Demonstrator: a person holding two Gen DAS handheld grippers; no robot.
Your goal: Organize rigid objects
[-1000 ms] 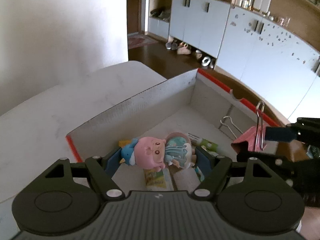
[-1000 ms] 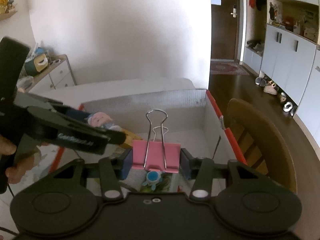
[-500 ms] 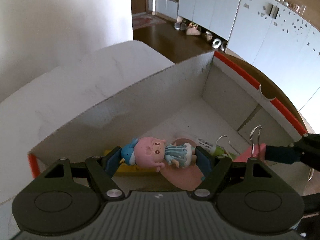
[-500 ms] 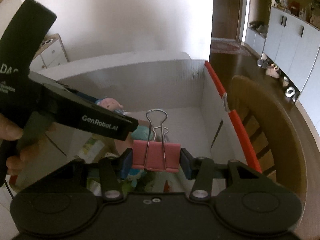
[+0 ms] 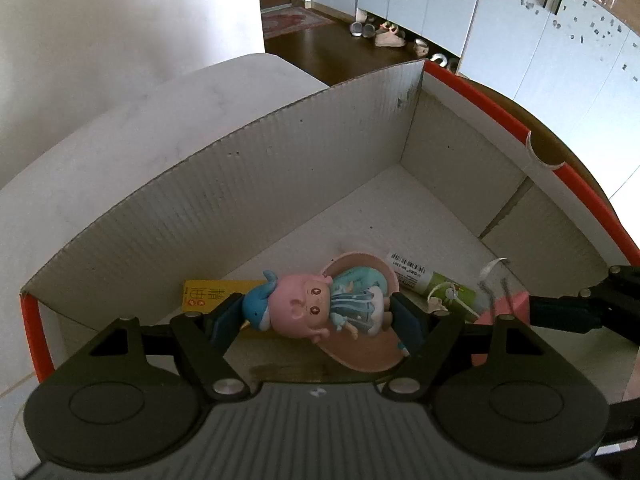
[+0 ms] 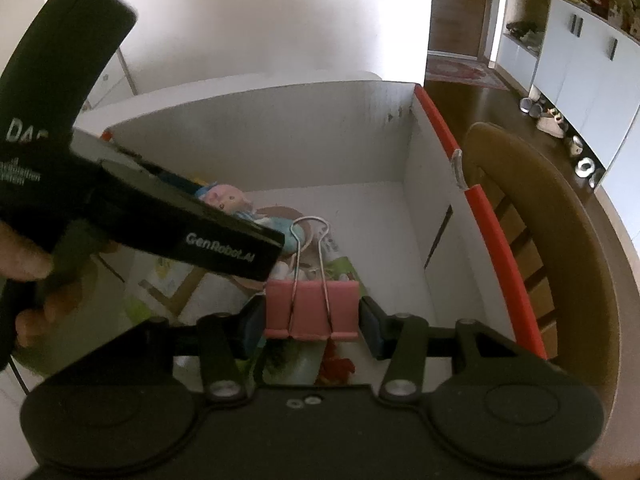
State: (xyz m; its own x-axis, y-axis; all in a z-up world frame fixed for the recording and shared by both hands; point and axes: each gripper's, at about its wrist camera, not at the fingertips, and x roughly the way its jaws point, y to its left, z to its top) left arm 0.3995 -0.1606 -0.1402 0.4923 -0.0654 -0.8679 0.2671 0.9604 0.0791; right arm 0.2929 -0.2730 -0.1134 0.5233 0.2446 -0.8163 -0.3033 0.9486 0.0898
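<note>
- The left gripper point(image 5: 318, 314) has its jaws closed on a pink-headed toy figurine point(image 5: 310, 310), pinched head and feet, low inside the white cardboard box point(image 5: 224, 208) with the red rim.
- The right gripper point(image 6: 312, 320) has its jaws closed on the two ends of a pink binder clip point(image 6: 311, 312), held over the box's right half.
- The step in hand looks like setting both down in the box. To do it well, I'd lower each until it is just above the floor before letting go, and keep the two grippers apart so they do not knock.
- A clear spot matters: a pink shell-shaped dish point(image 5: 362, 344), a yellow card point(image 5: 206, 296) and a green tube point(image 5: 432, 278) already lie under the figurine.
- The figurine lies sideways, long axis across the jaws, head to the left of the left wrist view.
- The clip's long axis also runs jaw to jaw; its wire handles point(image 6: 310, 248) point up and away.
</note>
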